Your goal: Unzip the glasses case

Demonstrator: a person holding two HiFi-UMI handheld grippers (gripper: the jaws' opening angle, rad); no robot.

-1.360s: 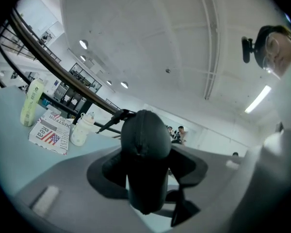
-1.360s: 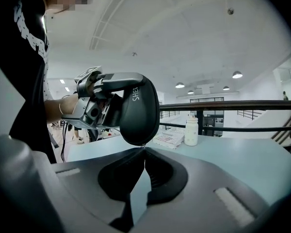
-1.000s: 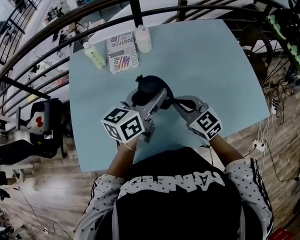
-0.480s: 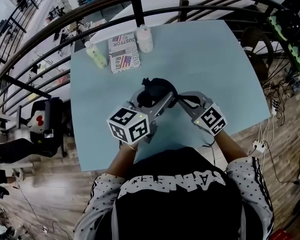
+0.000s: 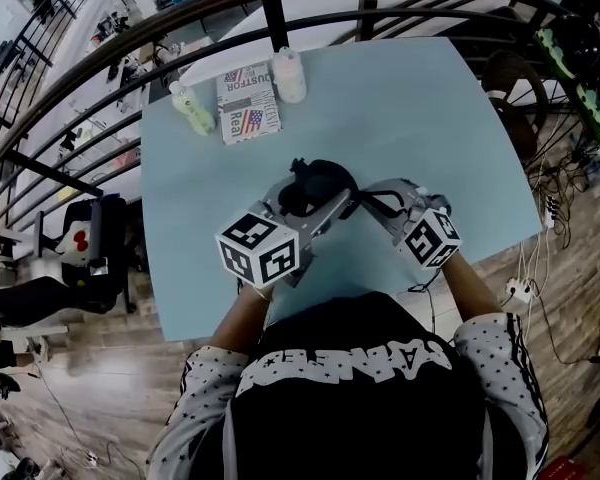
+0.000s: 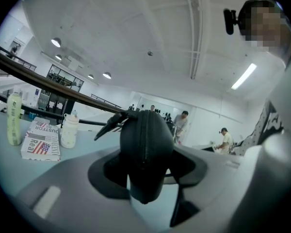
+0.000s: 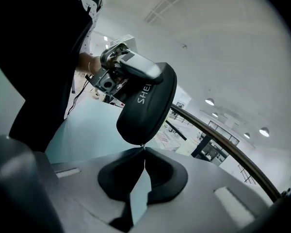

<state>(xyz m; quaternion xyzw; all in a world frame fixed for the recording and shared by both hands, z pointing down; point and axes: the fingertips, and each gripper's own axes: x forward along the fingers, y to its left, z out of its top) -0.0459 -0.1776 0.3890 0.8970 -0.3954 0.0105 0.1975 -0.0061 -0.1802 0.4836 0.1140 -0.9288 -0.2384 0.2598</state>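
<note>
Since a second ago the right gripper (image 5: 368,200) had rolled, its marker cube (image 5: 430,238) had swung rightward, and the glasses case (image 5: 318,183) had edged right too. Left gripper (image 6: 145,171): jaws clamped on the case, which sat squarely between the pads with its zipper seam facing the camera, over the blue table (image 5: 430,118). Right gripper: jaws pinched shut on the zipper pull (image 7: 143,145) at the case's end, with the case body just beyond the tips.

At the table's (image 5: 430,118) far edge a paper (image 5: 246,104) lies between a green bottle (image 5: 190,108) and a white bottle (image 5: 288,76). A railing (image 5: 270,8) curves behind.
</note>
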